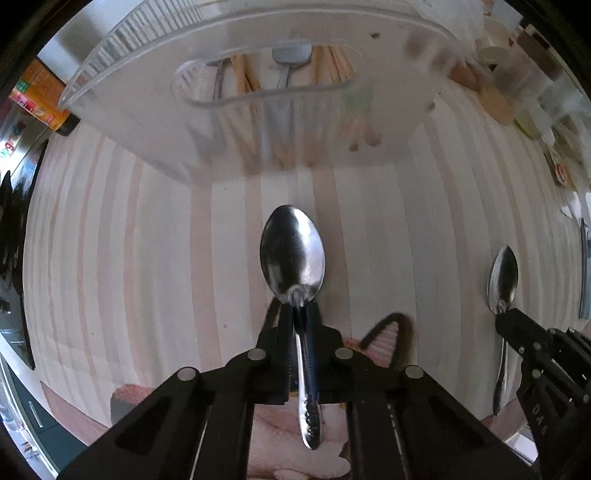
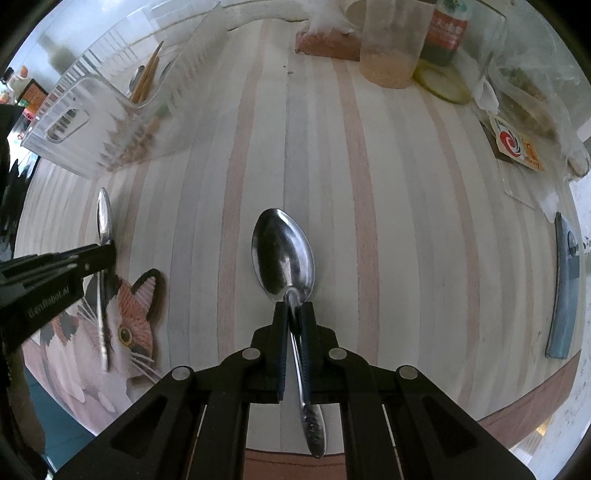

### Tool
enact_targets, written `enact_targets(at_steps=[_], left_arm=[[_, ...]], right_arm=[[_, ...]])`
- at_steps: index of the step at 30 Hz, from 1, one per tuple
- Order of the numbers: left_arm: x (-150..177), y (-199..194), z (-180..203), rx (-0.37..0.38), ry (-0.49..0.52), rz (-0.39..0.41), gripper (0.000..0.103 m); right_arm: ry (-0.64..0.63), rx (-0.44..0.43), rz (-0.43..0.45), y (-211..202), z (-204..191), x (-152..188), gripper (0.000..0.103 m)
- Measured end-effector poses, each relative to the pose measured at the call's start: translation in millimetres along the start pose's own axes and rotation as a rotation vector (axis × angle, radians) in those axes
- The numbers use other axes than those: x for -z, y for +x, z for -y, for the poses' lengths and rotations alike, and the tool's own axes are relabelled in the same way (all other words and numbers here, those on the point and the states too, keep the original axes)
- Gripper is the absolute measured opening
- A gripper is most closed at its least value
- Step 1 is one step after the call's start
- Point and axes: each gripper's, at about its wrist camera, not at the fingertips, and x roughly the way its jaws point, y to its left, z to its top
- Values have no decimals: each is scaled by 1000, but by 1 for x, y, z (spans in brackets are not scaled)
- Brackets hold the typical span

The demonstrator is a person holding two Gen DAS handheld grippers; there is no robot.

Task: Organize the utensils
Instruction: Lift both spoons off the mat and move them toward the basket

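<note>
My left gripper (image 1: 298, 308) is shut on the neck of a steel spoon (image 1: 292, 254), bowl pointing forward above the striped table, just in front of a clear plastic utensil bin (image 1: 229, 48). The bin holds chopsticks (image 1: 245, 79) and metal utensils (image 1: 290, 61). My right gripper (image 2: 293, 306) is shut on a second steel spoon (image 2: 282, 254), held over the table to the right. Each gripper shows in the other view: the right one (image 1: 504, 317) with its spoon (image 1: 502, 277), the left one (image 2: 109, 253) with its spoon (image 2: 104, 214). The bin also shows at the far left of the right wrist view (image 2: 92, 110).
A cat-shaped mat (image 2: 122, 325) lies at the table's near left edge. A plastic cup (image 2: 391, 44), a bottle (image 2: 447, 29), a jar lid (image 2: 441, 83), packets (image 2: 517, 144) and a grey-blue tool (image 2: 563, 288) crowd the far and right side. An orange jar (image 1: 40, 96) stands left of the bin.
</note>
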Motion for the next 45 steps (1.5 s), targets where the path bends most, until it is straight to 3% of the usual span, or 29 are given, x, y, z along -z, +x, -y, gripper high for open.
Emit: enact_targets(at_steps=[5,12,19,27,30,33,35,37,40,44,45], left_arm=[[11,-2,5,15,7,-11,4],[19,0,-26,71,-99,-22,4],[28,-19,-60,109,-177,22,4],[16,-49,-84,95,-194,81,0],[18,-55,-102,153,-220,70,1],[24,-42,-123,192,-256,3,8],[29,-31,-128,197,-265,-25,22],[35,-27,-133,200,-263,-27,29],[37,-22,-128,191,-237,-29,30],[23,-20,-106,137,-152,6,56],[19,-19,-100,107,-129,10,57]], right_arm=[[32,-28,-27,2,6,0,6],[47,-52,-48,4,18,3,6],[84,-89,-55,4,27,0,6],[113,-134,-40,-2,34,0,3],[112,-150,-27,-13,38,-1,0],[107,-150,-26,-17,42,-1,0],[116,-149,-33,-16,42,-1,0],[122,-159,-42,-12,41,-3,1],[134,-158,-58,-9,46,-3,3],[141,-149,-81,2,48,-3,5],[143,-147,-84,3,49,-2,8]])
